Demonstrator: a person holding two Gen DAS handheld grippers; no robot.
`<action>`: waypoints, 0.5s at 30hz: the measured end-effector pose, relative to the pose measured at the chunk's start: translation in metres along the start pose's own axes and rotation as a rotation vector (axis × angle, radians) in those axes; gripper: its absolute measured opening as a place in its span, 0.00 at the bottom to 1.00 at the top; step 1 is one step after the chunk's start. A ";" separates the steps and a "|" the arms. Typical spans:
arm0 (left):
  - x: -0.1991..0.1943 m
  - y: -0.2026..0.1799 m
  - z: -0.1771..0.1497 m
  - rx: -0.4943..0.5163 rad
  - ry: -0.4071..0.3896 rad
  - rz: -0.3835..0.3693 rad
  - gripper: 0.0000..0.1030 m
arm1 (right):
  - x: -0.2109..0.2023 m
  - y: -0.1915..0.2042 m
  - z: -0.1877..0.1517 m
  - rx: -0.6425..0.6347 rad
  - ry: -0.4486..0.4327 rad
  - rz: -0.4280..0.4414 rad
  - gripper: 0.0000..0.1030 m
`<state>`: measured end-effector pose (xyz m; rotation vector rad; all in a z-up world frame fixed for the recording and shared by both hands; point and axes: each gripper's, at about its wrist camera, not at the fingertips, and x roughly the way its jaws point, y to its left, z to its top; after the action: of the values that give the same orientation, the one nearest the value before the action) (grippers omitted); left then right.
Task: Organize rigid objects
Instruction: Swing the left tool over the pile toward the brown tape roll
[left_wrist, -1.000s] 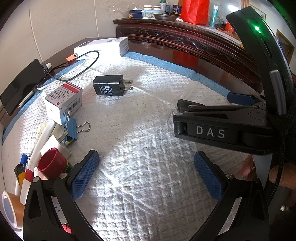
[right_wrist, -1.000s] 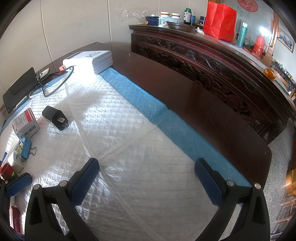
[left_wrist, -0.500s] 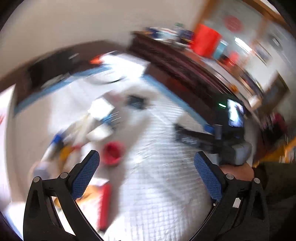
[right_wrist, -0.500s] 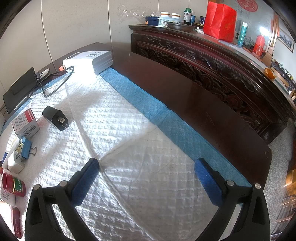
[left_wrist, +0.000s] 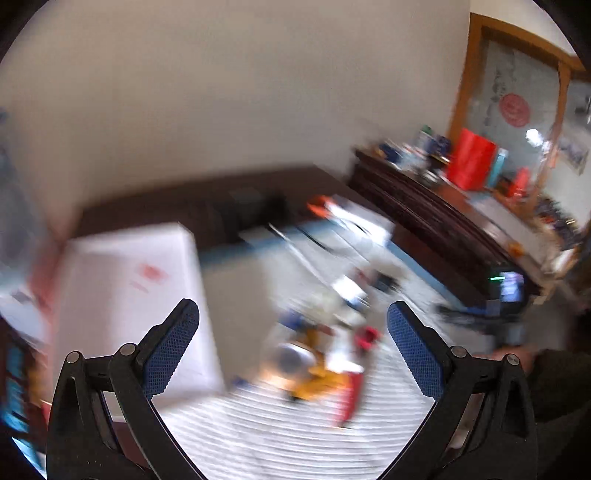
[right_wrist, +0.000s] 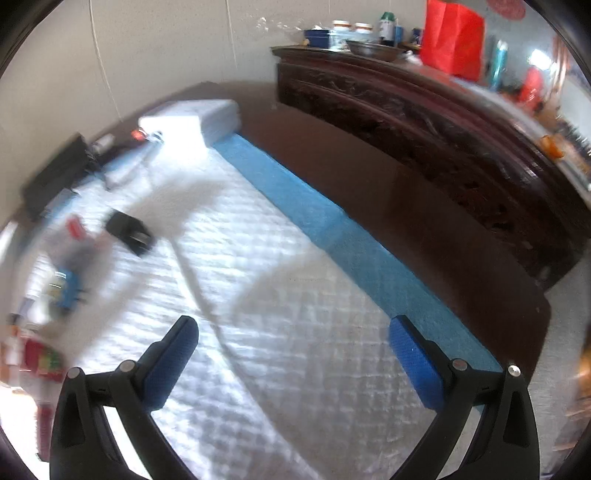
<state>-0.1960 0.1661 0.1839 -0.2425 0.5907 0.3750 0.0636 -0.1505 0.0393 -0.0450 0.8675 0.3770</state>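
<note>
Both views are motion-blurred. My left gripper (left_wrist: 293, 347) is open and empty, raised well above the table. Beyond it lies a blurred pile of small objects (left_wrist: 325, 354) on the white quilted pad (left_wrist: 280, 435), with a large white box (left_wrist: 129, 302) at its left. My right gripper (right_wrist: 293, 354) is open and empty over the white pad (right_wrist: 280, 332). In the right wrist view a black charger plug (right_wrist: 129, 232) lies at the left, with a blue binder clip (right_wrist: 70, 291) and a red-capped item (right_wrist: 40, 358) below it. The right gripper's body (left_wrist: 506, 306) shows at the right of the left wrist view.
A white flat box (right_wrist: 192, 118) and a dark phone (right_wrist: 55, 177) lie at the table's far end. A dark carved sideboard (right_wrist: 424, 110) with a red bag (right_wrist: 452, 37) and bottles stands along the right. The pad's blue edge (right_wrist: 332, 229) borders bare brown tabletop (right_wrist: 424, 221).
My left gripper has swung up and back to the left, away from the pile, so the white box now fills its left side. My right gripper has started moving; its view has become blurred.
</note>
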 end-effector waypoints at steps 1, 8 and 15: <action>-0.015 0.011 0.010 0.009 -0.038 0.050 1.00 | -0.012 -0.001 0.008 -0.003 -0.033 0.021 1.00; -0.103 0.034 0.078 0.070 -0.301 0.278 1.00 | -0.154 0.010 0.141 -0.139 -0.377 0.304 1.00; -0.087 0.014 0.089 0.013 -0.242 0.399 1.00 | -0.198 0.056 0.201 -0.357 -0.464 0.402 1.00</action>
<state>-0.2243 0.1842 0.3048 -0.0628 0.3999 0.7744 0.0765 -0.1208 0.3250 -0.1090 0.3360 0.8789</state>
